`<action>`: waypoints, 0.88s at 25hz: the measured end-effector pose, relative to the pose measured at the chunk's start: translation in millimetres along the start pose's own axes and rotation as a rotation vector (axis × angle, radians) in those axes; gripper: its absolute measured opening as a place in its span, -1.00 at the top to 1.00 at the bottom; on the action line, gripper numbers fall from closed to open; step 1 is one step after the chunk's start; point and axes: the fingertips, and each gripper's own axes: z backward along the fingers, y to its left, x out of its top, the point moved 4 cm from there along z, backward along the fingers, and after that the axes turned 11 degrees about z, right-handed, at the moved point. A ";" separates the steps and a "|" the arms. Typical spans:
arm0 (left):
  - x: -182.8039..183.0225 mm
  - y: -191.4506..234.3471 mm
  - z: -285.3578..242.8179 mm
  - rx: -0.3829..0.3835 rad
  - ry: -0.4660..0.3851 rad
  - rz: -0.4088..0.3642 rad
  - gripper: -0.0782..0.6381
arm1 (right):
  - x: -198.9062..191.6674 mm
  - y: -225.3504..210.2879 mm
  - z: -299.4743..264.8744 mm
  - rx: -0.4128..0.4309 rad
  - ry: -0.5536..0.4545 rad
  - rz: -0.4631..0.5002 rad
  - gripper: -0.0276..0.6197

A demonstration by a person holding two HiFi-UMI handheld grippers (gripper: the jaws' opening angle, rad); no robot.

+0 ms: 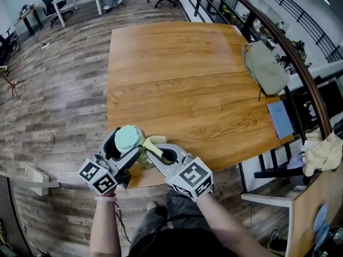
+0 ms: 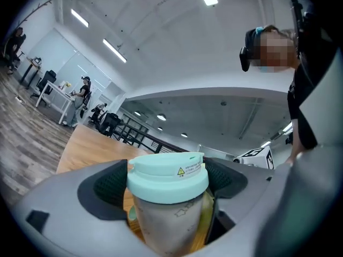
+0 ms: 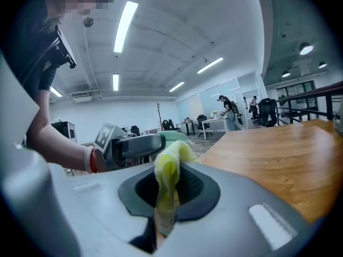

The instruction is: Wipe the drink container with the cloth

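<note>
The left tool (image 1: 122,150) is clenched around the drink container (image 2: 166,218), its pads on either side of the frosted body just under the mint-green lid (image 2: 167,176). The container sits upright at the near edge of the desk (image 1: 177,79), close to the person; whether its base rests on the wood or hangs just over the edge cannot be told. The right tool (image 3: 167,197) is clenched on the yellow cloth (image 3: 169,165), which bunches up out of its jaws, and in the head view the cloth lies against the container's right side.

The container looks like rigid, smooth plastic, probably light, so it should take a firm squeeze without denting. Its slick wall could twist or slide in the pads once the cloth starts rubbing. The hold under the lid seems well chosen, since the wider rim of the lid acts as a stop against slipping down. The lid may be only pressed on, so it is no place to grip.

The cloth is soft and limp and gives no push of its own. It is best pinched at a thick fold, with a loose end free to drag over the wall
</note>
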 end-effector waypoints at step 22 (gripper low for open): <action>4.7 21.3 12.2 -0.029 -0.013 0.099 -0.43 | -34.2 -0.1 -16.9 -0.047 0.060 -0.089 0.84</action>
